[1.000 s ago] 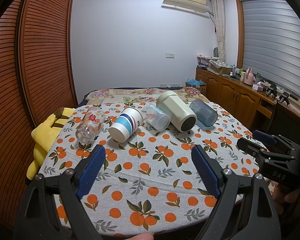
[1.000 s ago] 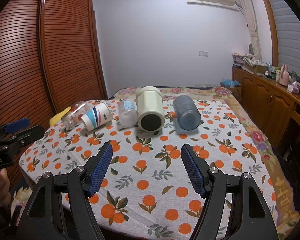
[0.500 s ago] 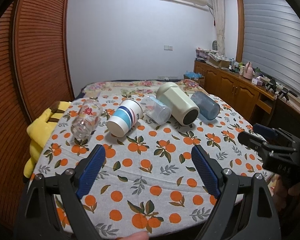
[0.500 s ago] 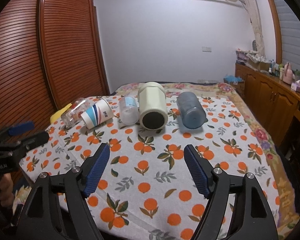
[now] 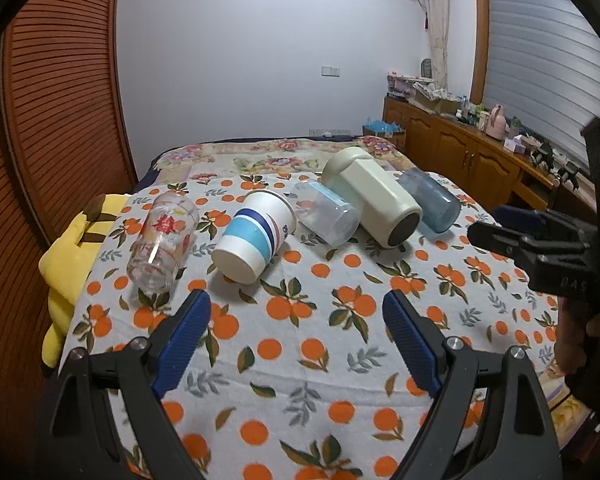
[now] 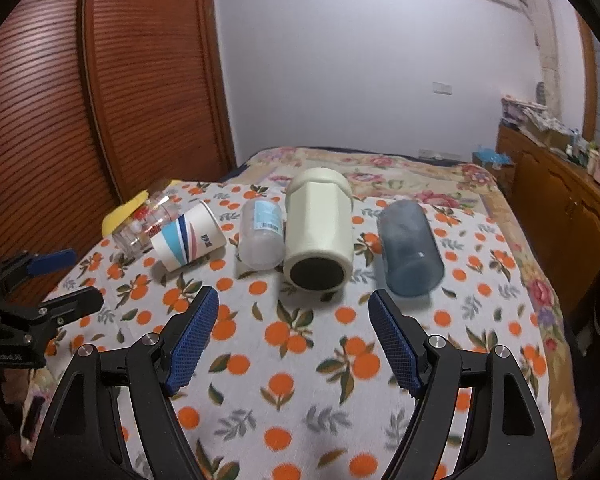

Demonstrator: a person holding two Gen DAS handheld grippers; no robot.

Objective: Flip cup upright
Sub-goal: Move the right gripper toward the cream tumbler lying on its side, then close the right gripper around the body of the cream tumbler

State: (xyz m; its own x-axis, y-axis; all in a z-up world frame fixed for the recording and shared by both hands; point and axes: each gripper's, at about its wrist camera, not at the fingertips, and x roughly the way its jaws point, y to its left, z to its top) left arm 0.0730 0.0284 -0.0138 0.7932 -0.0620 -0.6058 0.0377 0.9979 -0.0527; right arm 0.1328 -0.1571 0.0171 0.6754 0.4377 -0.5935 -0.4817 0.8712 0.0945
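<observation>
Several cups lie on their sides in a row on the orange-print cloth: a clear printed glass [image 5: 162, 242] [image 6: 146, 226], a striped paper cup [image 5: 254, 236] [image 6: 188, 236], a clear plastic cup [image 5: 326, 218] [image 6: 261, 232], a cream mug [image 5: 374, 196] [image 6: 318, 232] and a blue tumbler [image 5: 430, 200] [image 6: 410, 254]. My left gripper [image 5: 296, 312] is open and empty, short of the paper cup. My right gripper [image 6: 294, 304] is open and empty, just in front of the cream mug.
The table with the cloth [image 5: 300, 344] drops off at its near and side edges. A yellow plush toy [image 5: 72, 256] lies at the left edge. A wooden wardrobe [image 6: 100, 100] stands left and a sideboard [image 5: 472, 156] right. A floral bed [image 6: 380, 172] is behind.
Both grippers have moved forward toward the row of cups, which now look larger and closer. Both stay open. The cups have not moved.
</observation>
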